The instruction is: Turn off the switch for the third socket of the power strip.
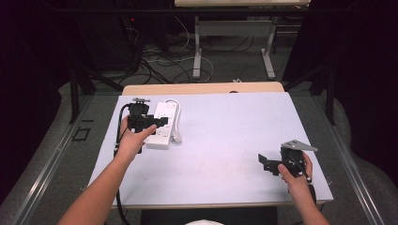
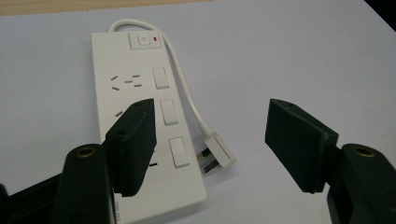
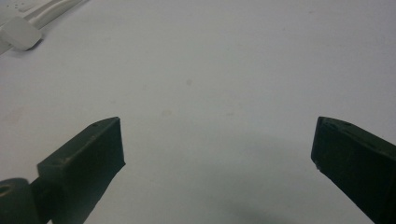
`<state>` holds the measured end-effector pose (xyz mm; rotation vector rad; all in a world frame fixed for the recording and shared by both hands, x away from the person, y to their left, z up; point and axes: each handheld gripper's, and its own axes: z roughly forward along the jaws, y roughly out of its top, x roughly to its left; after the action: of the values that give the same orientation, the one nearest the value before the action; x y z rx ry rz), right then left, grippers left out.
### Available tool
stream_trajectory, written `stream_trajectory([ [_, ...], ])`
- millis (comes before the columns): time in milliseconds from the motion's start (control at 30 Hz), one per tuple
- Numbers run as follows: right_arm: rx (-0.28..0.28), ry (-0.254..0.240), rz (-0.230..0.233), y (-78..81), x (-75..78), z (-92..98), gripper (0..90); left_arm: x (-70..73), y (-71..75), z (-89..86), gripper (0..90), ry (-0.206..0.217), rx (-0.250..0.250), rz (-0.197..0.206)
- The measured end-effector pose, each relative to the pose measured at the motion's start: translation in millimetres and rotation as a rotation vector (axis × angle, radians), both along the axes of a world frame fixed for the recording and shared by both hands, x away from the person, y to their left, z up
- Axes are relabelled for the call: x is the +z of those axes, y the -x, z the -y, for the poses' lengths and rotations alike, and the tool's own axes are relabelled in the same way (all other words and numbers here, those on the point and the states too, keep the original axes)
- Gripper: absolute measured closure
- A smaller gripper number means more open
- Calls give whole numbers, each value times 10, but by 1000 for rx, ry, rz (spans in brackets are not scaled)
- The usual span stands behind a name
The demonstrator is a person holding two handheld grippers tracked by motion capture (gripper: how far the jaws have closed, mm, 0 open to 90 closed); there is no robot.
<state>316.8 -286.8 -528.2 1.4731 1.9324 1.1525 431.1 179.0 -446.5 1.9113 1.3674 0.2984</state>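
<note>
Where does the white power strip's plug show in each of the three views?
High view: plug by the power strip, left of centre.
Left gripper view: plug low centre, between the jaws.
Right gripper view: top-left corner.
Shared landmark: the strip's white cable.

In the left gripper view, the near end of the power strip (image 2: 140,107) runs off the bottom edge, and the left gripper (image 2: 219,144) jaw covers part of its sockets. In the right gripper view, the plug (image 3: 18,33) is blurred and cut off at the top left corner.
</note>
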Motion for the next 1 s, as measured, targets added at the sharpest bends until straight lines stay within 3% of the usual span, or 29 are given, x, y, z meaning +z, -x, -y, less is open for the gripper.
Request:
stream_trajectory([
  [567, 8, 3, -13, -9, -19, 1, 25, -162, -195, 113, 337, -43, 28, -56],
  [867, 15, 5, -20, -9, -23, 3, 30, -259, -275, 197, 357, -50, 31, -120],
  [1000, 16, 1, -21, -11, -27, -3, 31, -295, -309, 223, 380, -59, 22, -167],
])
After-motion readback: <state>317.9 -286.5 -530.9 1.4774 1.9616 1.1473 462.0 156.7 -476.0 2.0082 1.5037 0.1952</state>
